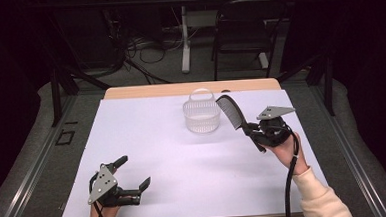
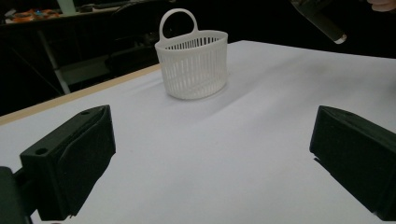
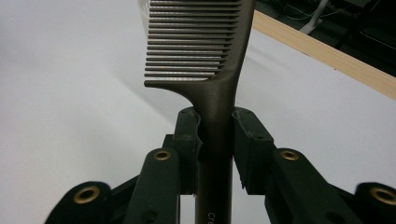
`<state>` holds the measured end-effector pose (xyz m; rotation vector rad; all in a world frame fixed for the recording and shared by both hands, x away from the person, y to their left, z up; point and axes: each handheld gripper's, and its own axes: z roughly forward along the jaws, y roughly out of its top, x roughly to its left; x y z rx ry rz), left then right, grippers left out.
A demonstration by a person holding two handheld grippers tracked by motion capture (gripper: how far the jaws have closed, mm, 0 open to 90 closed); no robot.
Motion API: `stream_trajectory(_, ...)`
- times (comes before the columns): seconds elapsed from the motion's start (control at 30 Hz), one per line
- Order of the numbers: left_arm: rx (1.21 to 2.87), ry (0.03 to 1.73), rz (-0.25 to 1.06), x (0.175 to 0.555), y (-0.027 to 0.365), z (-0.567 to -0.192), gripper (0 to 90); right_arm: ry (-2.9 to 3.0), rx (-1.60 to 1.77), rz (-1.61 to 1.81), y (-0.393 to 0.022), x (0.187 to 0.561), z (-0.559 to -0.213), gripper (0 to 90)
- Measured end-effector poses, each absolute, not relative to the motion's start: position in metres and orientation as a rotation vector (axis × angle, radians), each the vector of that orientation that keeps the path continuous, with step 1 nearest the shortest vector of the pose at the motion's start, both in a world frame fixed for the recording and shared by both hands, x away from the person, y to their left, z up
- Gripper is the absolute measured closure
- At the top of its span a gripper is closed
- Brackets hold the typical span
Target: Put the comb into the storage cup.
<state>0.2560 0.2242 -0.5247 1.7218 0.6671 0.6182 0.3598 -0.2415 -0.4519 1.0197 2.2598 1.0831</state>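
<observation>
Comb (image 3: 219,70) handle sits pinched in the right claw (image 3: 217,140), teeth rising beyond it beside the basket (image 1: 202,115).

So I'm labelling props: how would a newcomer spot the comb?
Start at the white table and find the white slatted basket near its far edge. Just right of it, the right claw is shut on a dark comb by its handle. It is the lone toothed, dark thing there.
</observation>
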Motion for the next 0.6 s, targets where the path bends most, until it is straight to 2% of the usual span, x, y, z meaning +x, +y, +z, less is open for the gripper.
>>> stream_trajectory(0.6,1.718,0.665,0.618,0.257,0.225,-0.525,0.1,2.226,0.998,1.102,-0.232,0.372,-0.439,72.7)
